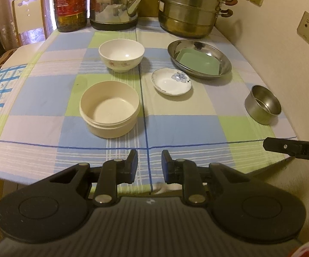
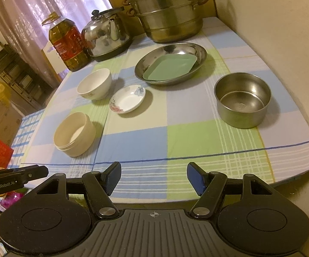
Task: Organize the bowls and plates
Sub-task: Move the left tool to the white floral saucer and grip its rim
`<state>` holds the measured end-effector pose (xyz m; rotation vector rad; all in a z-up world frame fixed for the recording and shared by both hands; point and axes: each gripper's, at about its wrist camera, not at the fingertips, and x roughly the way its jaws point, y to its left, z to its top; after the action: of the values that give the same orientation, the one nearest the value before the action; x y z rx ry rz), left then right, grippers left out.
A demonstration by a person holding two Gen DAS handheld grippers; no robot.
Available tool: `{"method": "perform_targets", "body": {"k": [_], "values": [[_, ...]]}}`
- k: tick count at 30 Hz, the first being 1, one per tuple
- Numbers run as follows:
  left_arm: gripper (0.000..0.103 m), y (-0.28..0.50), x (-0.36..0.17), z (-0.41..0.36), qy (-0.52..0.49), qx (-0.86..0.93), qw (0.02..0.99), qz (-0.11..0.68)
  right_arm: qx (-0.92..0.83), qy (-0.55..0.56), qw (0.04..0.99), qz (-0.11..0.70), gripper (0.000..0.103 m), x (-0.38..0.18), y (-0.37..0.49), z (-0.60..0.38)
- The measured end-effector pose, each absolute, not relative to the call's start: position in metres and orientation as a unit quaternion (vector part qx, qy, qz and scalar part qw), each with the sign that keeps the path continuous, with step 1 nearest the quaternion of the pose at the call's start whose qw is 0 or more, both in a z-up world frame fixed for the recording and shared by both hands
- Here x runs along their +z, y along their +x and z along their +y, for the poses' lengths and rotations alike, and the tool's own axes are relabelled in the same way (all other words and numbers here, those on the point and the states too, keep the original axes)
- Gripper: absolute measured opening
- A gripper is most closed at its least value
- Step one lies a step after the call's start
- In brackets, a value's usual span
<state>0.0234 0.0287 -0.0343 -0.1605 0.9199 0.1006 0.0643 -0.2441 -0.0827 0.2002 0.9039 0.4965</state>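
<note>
From the left wrist I see my left gripper (image 1: 149, 167) narrowed on nothing, short of the cream bowl (image 1: 110, 108), which I'd widen for first, while the right wrist shows my right gripper (image 2: 153, 178) wide and empty before three bowls, one saucer (image 2: 127, 99) and the green plate (image 2: 170, 67) in the steel dish (image 2: 199, 51).

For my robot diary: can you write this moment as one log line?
left gripper: empty, narrow gap | right gripper: wide, empty | green square plate: inside round steel dish | other bowls: unstacked
</note>
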Motion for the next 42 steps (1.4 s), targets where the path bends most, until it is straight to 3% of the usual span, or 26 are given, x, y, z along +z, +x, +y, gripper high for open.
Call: {"method": "perform_targets", "body": {"k": [14, 42], "values": [[0.021, 0.073, -0.039, 0.038, -0.065, 0.0, 0.896, 0.44, 0.228, 0.122, 0.873, 0.412, 0.068, -0.085, 0.094, -0.239], [0.021, 0.213, -0.065, 0.066, -0.019, -0.074, 0.886, 0.458, 0.201, 0.163, 0.849, 0.461, 0.068, -0.118, 0.202, -0.164]]}}
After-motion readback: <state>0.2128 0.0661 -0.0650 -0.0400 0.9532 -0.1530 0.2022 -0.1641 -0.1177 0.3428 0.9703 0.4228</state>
